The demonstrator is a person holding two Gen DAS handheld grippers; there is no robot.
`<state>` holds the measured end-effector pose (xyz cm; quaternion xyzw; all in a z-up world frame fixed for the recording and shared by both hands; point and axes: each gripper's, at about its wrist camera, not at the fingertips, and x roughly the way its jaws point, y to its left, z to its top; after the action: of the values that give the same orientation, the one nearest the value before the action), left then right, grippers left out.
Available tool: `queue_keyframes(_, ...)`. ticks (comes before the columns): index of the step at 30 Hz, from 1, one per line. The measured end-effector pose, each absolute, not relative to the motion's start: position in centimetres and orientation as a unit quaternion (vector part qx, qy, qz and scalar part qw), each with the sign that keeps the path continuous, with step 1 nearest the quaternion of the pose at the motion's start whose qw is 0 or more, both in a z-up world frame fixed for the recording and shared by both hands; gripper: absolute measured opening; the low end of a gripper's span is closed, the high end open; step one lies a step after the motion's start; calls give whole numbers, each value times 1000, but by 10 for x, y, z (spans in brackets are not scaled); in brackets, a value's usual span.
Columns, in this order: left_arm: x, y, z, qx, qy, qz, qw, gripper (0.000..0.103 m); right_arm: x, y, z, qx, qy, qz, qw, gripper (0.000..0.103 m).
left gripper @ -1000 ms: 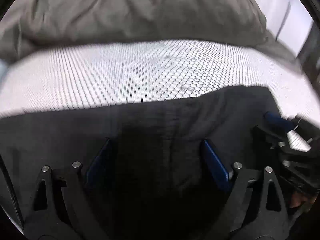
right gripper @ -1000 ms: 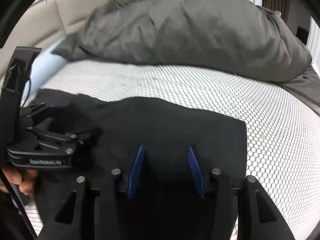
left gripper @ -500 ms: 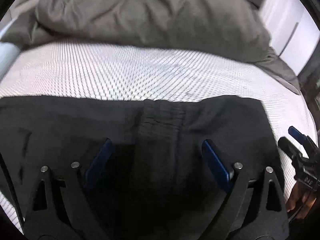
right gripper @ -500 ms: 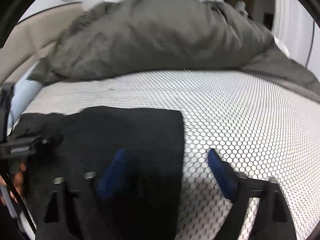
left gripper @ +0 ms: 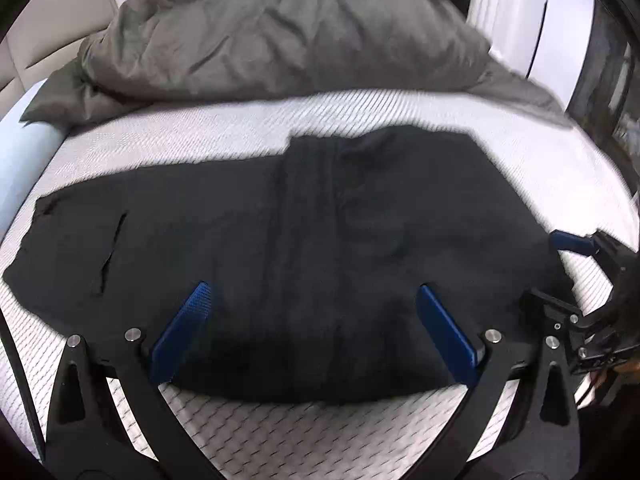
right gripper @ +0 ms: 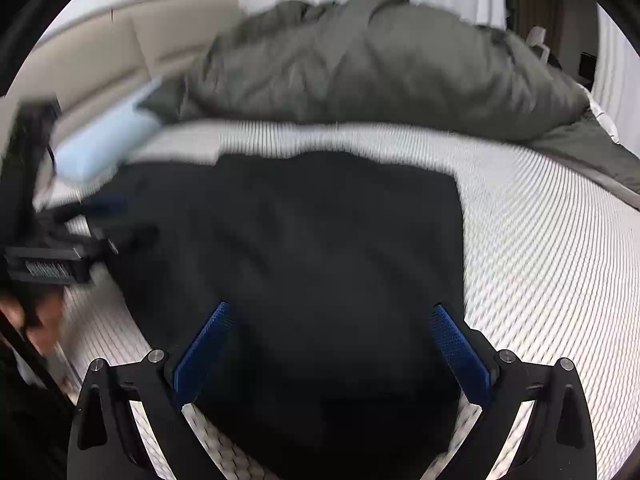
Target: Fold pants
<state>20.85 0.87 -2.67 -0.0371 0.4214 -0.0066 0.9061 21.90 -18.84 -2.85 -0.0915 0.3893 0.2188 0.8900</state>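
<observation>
The black pants (left gripper: 312,240) lie folded flat on the white honeycomb-patterned mattress (left gripper: 320,432); they also fill the middle of the right wrist view (right gripper: 320,248). My left gripper (left gripper: 314,300) is open and empty, held above the near edge of the pants. My right gripper (right gripper: 330,316) is open and empty, above the near part of the pants. The right gripper also shows at the right edge of the left wrist view (left gripper: 580,276). The left gripper shows blurred at the left of the right wrist view (right gripper: 60,236).
A crumpled grey duvet (left gripper: 280,40) is heaped across the far side of the bed, also in the right wrist view (right gripper: 380,64). A light blue pillow (right gripper: 104,140) lies at the far left. A beige headboard (right gripper: 100,44) stands behind. Bare mattress (right gripper: 540,260) extends right.
Both grippers have pulled back and up from the pants, so more of the folded pants shows. The right gripper opened wide from a narrower gap.
</observation>
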Motion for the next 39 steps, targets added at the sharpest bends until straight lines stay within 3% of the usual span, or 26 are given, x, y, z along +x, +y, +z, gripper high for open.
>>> queue_keyframes(3,198,37,-42,-40,451,27,891,102,219,-184,-53,-136,418,189,878,101)
queue_keyframes(13,128,211,-49,-309,378,157,858,101,224,-177,-50,-142,408,194,881,101)
queue_keyframes(18,124,259,-74,-450,339,139,815,87,224,-169,-50,-156,404,202,878,101)
queue_keyframes(21,140,276,-79,-473,321,134,810,66,221,-169,-50,-158,403,205,878,101)
queue_keyframes(23,151,281,-87,-464,333,171,803,28,221,-170,-50,-157,403,210,877,101)
queue_keyframes(25,157,282,-95,-466,339,189,795,16,219,-172,-50,-155,403,212,877,101)
queue_keyframes(28,160,258,-62,-402,318,208,833,5,218,-177,-50,-151,403,215,877,101)
queue_keyframes(35,163,121,53,-261,221,113,933,4,215,-186,-51,-140,403,216,878,101)
queue_keyframes(39,190,-4,65,-178,258,-40,949,6,213,-191,-49,-131,402,221,879,101)
